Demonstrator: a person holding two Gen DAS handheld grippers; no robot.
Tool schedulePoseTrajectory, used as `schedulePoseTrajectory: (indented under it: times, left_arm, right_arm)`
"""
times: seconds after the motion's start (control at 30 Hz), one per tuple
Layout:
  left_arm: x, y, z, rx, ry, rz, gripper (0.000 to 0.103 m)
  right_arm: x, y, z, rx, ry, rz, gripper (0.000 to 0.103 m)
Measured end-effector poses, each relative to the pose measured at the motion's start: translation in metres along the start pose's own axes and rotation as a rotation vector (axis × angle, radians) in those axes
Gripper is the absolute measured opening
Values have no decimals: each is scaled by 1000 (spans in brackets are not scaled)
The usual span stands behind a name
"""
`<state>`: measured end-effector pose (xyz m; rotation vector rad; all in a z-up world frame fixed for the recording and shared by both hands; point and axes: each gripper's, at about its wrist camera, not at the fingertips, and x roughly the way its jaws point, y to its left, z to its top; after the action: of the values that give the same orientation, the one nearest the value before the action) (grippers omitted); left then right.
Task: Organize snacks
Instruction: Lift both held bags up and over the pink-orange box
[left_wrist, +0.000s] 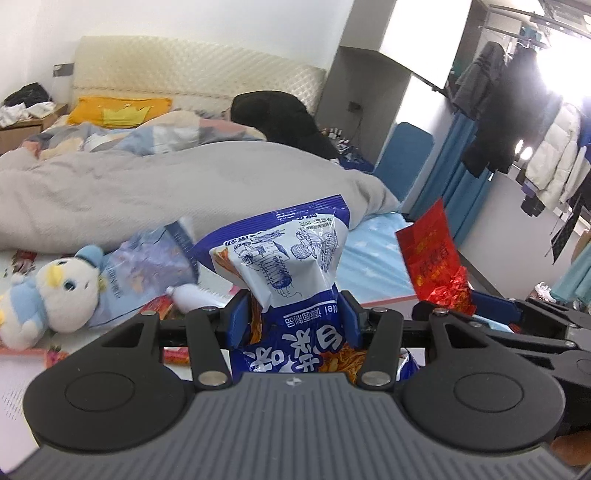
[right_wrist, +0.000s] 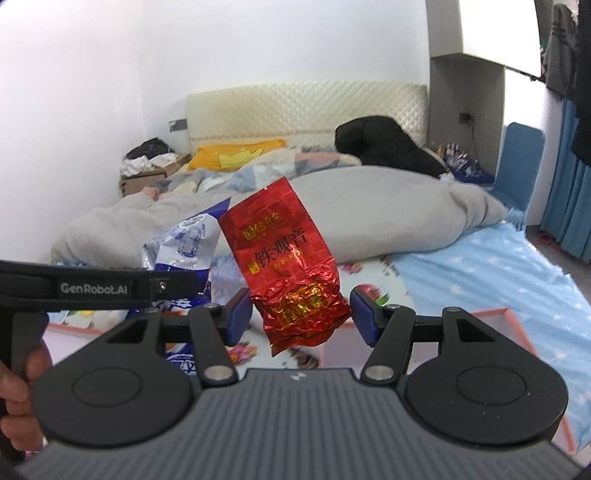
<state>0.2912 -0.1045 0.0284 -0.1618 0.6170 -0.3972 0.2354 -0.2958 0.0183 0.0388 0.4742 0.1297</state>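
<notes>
One blue snack bag (left_wrist: 291, 266), one red packet (right_wrist: 291, 266)

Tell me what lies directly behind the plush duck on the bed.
Behind the plush duck lies a pale blue snack bag, then the grey duvet. The duck covers the bag's lower corner.

blue-and-white snack bag (left_wrist: 291, 277): crinkled, upright, pinched at its waist in my left tongs | red foil packet (right_wrist: 291, 269): gold print, creased, tilted, between my right tongs' blue pads; contact there unclear
</notes>
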Motion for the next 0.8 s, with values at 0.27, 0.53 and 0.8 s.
schedulePoseTrajectory:
  times: [0.27, 0.53, 0.8]
  left_arm:
    - [35, -35, 13, 30, 60, -60, 57]
    - [110, -64, -8, 30, 202, -102, 57]
    - [171, -71, -43, 18, 344, -95, 57]
  right_arm:
    - [5, -46, 1, 30, 46, -56, 61]
    - [36, -108, -28, 128, 203, -103, 61]
    - [60, -144, -67, 162, 329, -122, 61]
